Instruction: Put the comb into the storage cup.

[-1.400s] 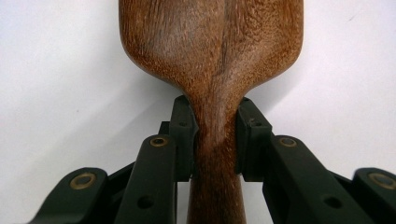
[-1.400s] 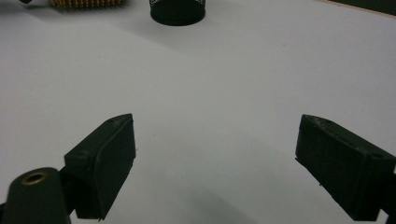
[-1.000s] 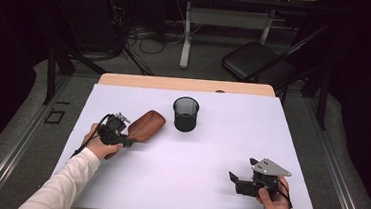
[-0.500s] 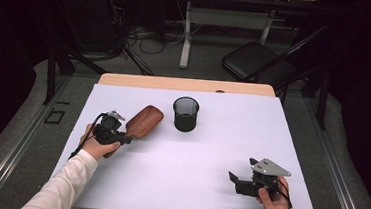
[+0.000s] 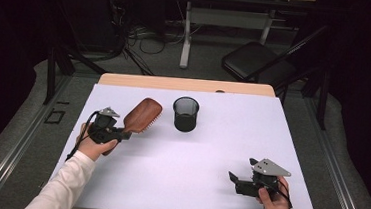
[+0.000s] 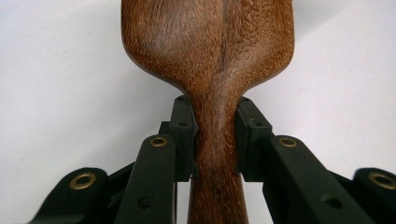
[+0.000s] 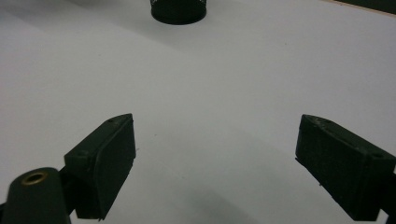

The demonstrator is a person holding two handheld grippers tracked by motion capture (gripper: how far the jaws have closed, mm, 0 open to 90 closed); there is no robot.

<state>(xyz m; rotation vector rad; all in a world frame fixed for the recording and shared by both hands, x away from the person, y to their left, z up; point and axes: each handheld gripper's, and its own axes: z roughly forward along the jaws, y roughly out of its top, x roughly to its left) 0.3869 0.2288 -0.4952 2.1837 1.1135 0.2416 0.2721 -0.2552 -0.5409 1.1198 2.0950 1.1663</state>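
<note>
Between the left hand-held gripper (image 6: 215, 140) pads sits a grained wooden hairbrush (image 6: 210, 51) neck, clamped

One wooden hairbrush (image 5: 143, 114), one black mesh cup (image 5: 185, 114) and two handheld grippers, the left gripper (image 5: 122, 135) at the frame's left and the right gripper (image 5: 232, 177) at lower right, sit over one white surface (image 5: 210, 151). One folding chair (image 5: 257, 65) stands at upper right.

Reddish-brown wood-grained hairbrush (image 5: 142, 114), black mesh cup (image 5: 185, 113), white table (image 5: 194, 160), black jaws
</note>
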